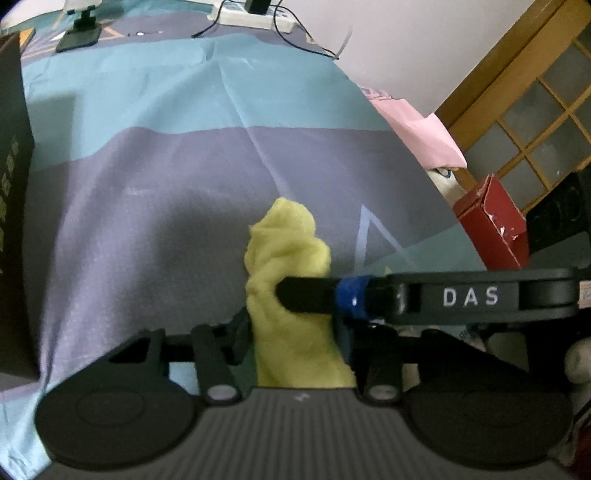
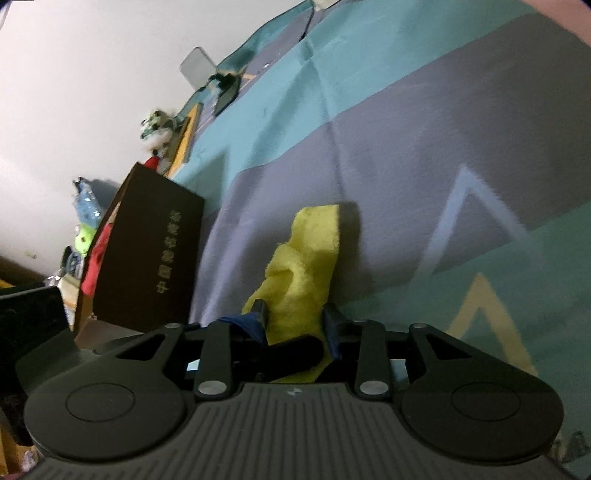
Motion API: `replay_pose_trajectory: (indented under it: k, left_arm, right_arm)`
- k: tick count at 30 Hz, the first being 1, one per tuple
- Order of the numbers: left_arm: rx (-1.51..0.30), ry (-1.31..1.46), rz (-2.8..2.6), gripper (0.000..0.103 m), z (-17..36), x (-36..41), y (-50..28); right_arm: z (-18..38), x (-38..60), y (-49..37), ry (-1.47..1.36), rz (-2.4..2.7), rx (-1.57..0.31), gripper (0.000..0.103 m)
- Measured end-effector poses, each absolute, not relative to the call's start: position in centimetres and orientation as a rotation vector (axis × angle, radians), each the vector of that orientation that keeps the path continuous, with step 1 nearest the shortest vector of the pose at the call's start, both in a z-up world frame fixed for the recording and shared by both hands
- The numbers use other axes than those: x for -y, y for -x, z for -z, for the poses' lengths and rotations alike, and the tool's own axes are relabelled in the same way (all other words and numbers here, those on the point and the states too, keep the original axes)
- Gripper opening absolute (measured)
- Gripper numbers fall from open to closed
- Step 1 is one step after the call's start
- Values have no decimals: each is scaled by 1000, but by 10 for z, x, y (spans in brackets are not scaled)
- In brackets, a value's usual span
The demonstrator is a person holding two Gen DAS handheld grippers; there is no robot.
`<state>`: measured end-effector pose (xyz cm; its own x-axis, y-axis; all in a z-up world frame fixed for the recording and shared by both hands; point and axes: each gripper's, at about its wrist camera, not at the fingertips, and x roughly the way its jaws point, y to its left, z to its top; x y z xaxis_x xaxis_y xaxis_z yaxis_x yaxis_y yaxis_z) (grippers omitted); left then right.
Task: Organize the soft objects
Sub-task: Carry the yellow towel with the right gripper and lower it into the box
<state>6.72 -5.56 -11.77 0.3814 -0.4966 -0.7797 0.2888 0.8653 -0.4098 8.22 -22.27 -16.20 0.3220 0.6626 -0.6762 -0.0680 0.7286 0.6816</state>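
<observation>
I see cloth (image 1: 291, 254) on the bedsheet (image 1: 166, 177) ahead of my left gripper (image 1: 295, 325), right gripper (image 2: 295, 314) astride it, box (image 2: 147, 251) upright to its left, power strip (image 1: 255, 18) and stand (image 1: 79, 33) at the far edge.

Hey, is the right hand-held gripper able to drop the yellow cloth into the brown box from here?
Probably yes: the right hand-held gripper pinches the yellow cloth, and the brown box stands just beside it with nothing between them.
</observation>
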Motion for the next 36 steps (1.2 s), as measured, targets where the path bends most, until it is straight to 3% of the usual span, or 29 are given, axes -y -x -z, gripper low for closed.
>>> replay_pose_trajectory:
  k: [15,36]
  left_arm:
    - [-956,167,403,34,70,7,-30]
    - [-634,115,363,34,-41,-117,-1]
  right_arm:
    - [124,172,-75,-591,-748,-1085,17]
    - [21,47,-80,-505,-896,-731,18]
